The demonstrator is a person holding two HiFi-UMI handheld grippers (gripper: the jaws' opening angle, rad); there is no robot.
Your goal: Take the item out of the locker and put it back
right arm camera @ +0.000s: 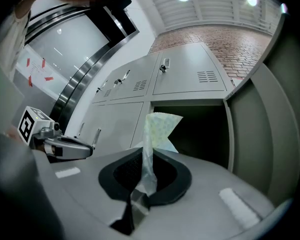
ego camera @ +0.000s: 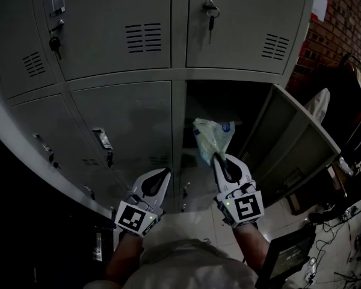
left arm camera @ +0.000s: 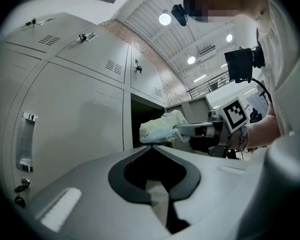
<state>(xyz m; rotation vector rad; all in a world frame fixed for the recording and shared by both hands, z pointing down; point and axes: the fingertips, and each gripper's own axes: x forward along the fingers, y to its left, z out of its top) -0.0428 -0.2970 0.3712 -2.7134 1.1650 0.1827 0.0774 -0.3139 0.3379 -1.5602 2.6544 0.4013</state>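
Observation:
A pale green plastic bag (ego camera: pixel 212 138) hangs in front of the dark open locker compartment (ego camera: pixel 228 104), just outside its mouth. My right gripper (ego camera: pixel 216 157) is shut on the bag's lower end. In the right gripper view the bag (right arm camera: pixel 157 129) stands up out of the closed jaws, with the compartment (right arm camera: pixel 200 129) behind it. My left gripper (ego camera: pixel 166 172) is level with it to the left, facing the closed locker door (ego camera: pixel 126 125); it is shut and holds nothing. From the left gripper view the bag (left arm camera: pixel 162 129) and the right gripper (left arm camera: pixel 177 130) show beside the opening.
The open locker door (ego camera: pixel 292 140) swings out to the right of the compartment. Keys (ego camera: pixel 210 18) hang in the upper locker locks. A closed door handle (ego camera: pixel 102 140) is at left. Cables (ego camera: pixel 349 221) and a dark screen (ego camera: pixel 286 254) lie on the floor at right.

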